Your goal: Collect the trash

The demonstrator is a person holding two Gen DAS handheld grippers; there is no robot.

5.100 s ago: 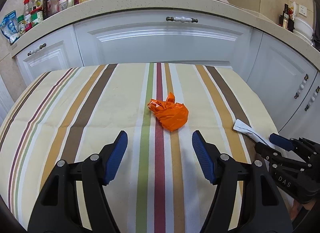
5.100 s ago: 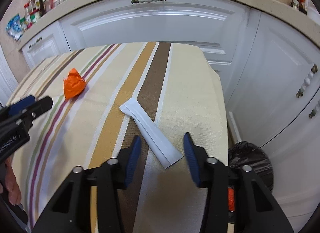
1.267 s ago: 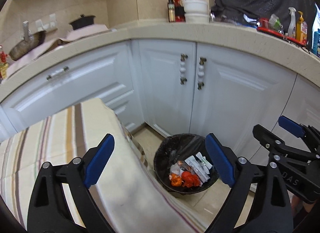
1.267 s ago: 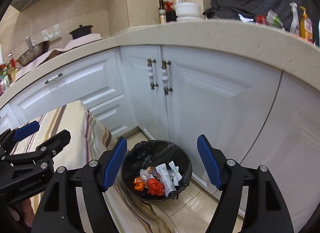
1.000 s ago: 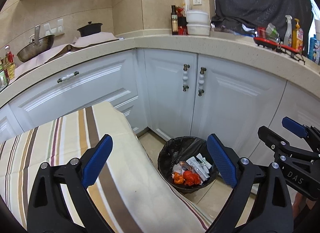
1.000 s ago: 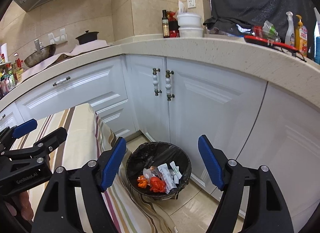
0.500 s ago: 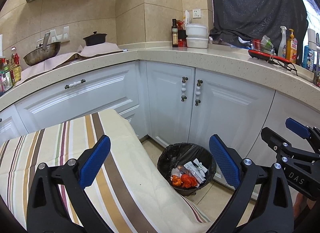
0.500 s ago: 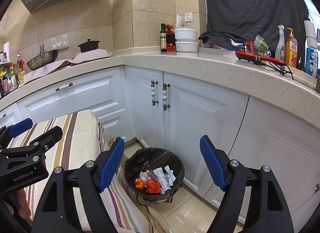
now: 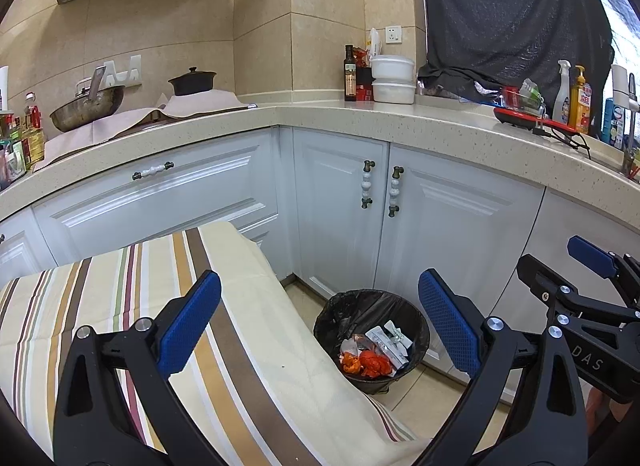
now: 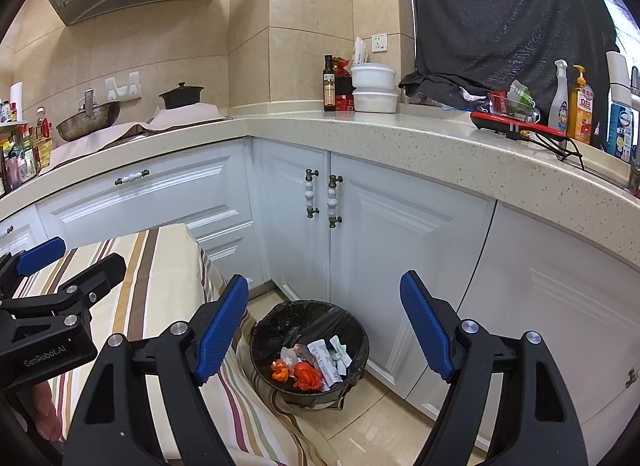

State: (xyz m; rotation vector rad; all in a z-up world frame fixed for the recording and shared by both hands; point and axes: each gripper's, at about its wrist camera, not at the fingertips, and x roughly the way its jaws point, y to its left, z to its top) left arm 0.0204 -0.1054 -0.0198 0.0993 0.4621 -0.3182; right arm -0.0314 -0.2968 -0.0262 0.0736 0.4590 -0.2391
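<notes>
Tiled floor (image 10: 384, 426) — bears a black-lined bin (image 10: 260, 340) by the white cabinets (image 10: 400, 250). Table under striped cloth (image 9: 120, 306) — its corner overhangs beside the bin.

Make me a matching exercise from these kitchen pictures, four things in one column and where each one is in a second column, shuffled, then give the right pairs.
Things:
1. orange wrapper
2. trash bin
3. dark pot
4. striped cloth

Places:
A. on the floor in front of the white cabinets
B. covering the table
C. inside the bin
D. on the counter by the tiled wall

Pairs: 1-C, 2-A, 3-D, 4-B
</notes>
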